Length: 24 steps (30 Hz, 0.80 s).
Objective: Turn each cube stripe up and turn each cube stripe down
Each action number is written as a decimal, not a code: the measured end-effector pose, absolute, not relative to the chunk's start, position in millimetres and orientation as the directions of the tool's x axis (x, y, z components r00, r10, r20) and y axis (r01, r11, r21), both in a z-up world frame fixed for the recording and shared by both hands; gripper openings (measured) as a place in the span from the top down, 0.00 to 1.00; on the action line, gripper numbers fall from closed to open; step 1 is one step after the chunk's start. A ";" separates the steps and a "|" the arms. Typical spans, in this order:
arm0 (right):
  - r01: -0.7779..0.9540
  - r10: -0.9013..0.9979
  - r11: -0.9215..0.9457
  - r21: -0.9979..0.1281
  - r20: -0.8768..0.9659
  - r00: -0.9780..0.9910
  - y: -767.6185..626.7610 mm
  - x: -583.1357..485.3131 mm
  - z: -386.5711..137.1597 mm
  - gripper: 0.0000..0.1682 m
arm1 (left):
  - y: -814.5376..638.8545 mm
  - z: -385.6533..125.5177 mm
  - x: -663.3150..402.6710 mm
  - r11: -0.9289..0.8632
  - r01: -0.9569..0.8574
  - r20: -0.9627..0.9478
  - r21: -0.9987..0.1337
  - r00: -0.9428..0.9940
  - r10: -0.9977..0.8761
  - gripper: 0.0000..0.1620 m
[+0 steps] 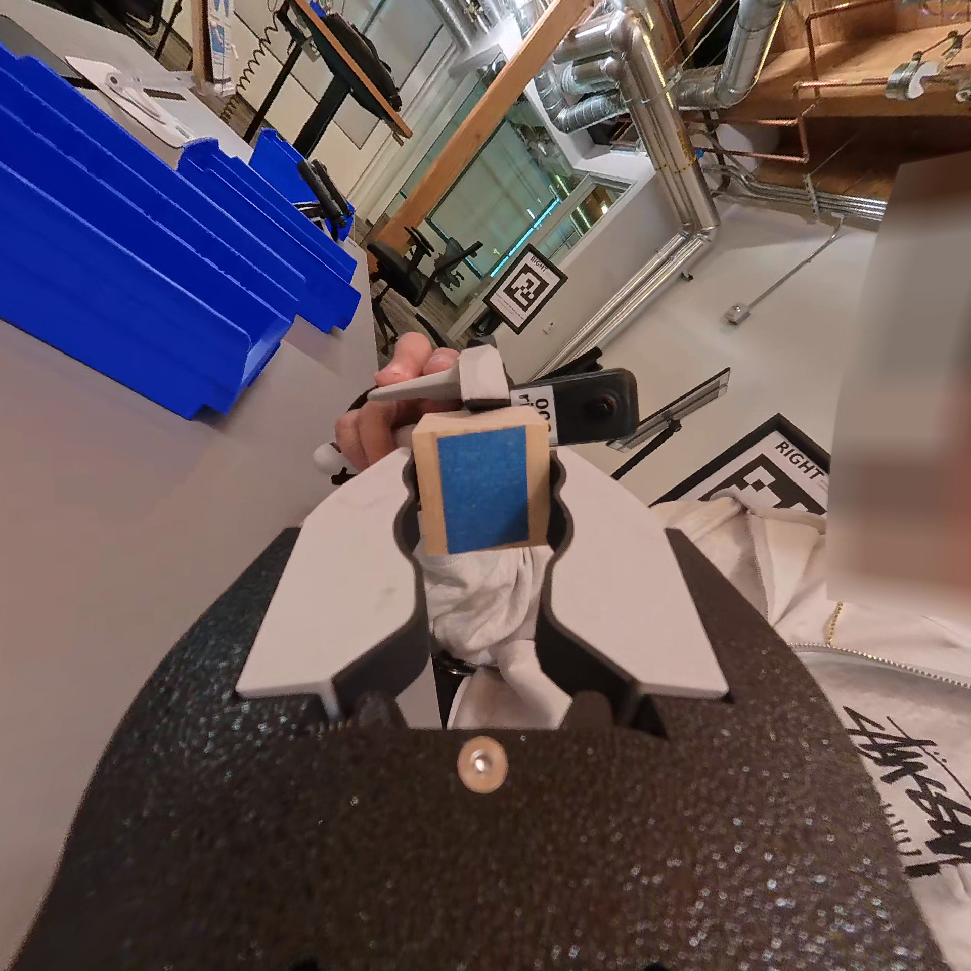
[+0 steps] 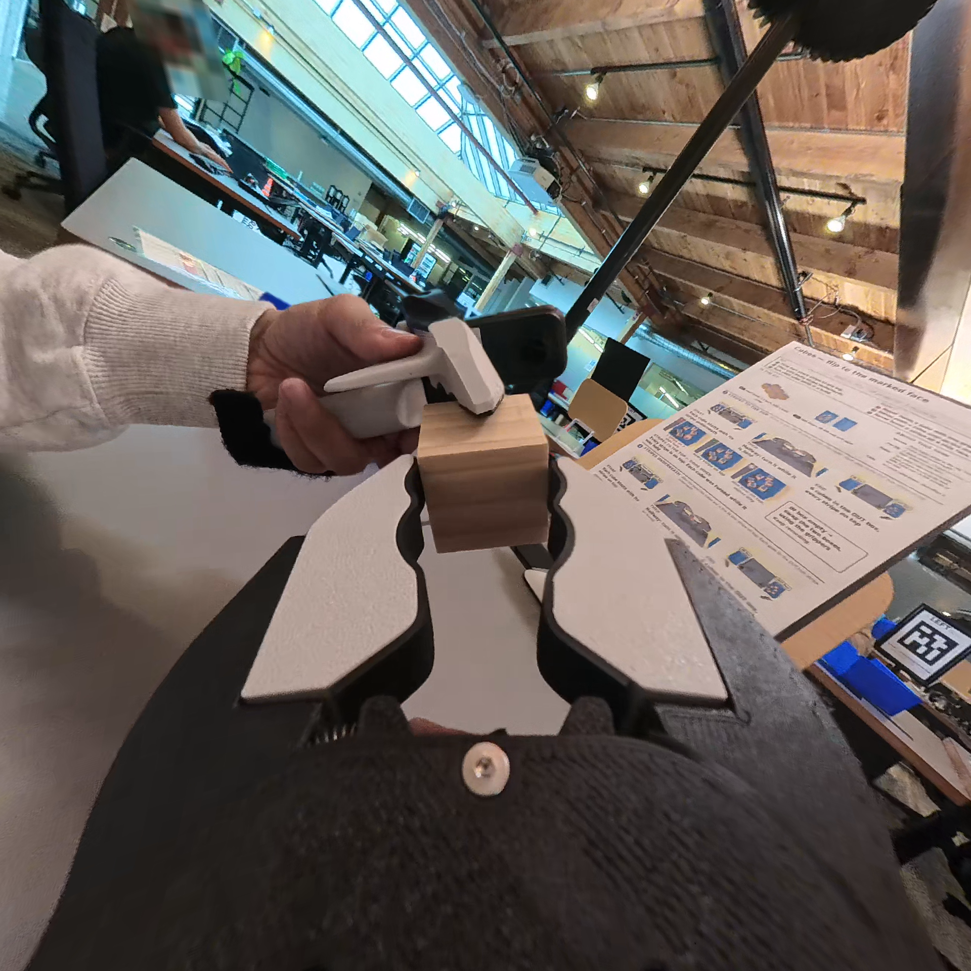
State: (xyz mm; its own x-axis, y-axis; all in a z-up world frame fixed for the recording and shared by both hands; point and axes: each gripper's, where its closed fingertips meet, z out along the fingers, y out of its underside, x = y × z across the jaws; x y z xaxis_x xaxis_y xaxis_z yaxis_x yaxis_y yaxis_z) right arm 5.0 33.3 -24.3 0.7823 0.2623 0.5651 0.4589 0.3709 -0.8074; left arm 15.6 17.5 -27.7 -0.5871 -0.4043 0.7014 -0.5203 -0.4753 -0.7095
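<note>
We see wooden cube (image 1: 481, 488) held in air between both grippers. Left gripper (image 1: 481, 494) clamps cube by two opposite sides, blue stripe (image 1: 486, 489) facing its camera. Right gripper (image 2: 483, 499) clamps same cube (image 2: 486, 486) too — plain wood face toward its camera. Blue bins (image 1: 147, 252) sit on grey table (image 1: 105, 525), off left. Instruction sheet (image 2: 777, 488) at right — tilted.

A pale grey table (image 1: 131, 525) is stretching left of the left claw, carrying 2 blue bins (image 1: 136, 283) lying up-left and beyond its fingers.
</note>
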 end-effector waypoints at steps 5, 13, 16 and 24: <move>0.350 0.310 0.376 -0.858 0.473 0.825 24.5 18.0 -14.2 0.73 | 49.9 -31.8 22.8 -0.499 -0.332 0.595 -0.800 -0.536 -0.598 0.56; 0.176 0.200 0.126 -0.976 0.199 0.959 -2.3 132.9 3.6 0.73 | 143.7 -122.1 44.2 -0.262 -0.245 0.270 -0.933 0.001 -0.963 0.50; 0.197 0.277 0.022 -0.980 0.196 0.941 -17.0 166.5 15.0 0.73 | 162.3 -152.2 46.2 -0.201 -0.289 0.161 -0.936 0.158 -0.974 0.50; -0.001 -0.080 -0.626 -0.780 0.064 0.995 -41.7 329.0 -17.1 0.73 | 168.9 -182.6 40.6 0.046 -0.480 -0.191 -0.876 0.258 -0.947 0.52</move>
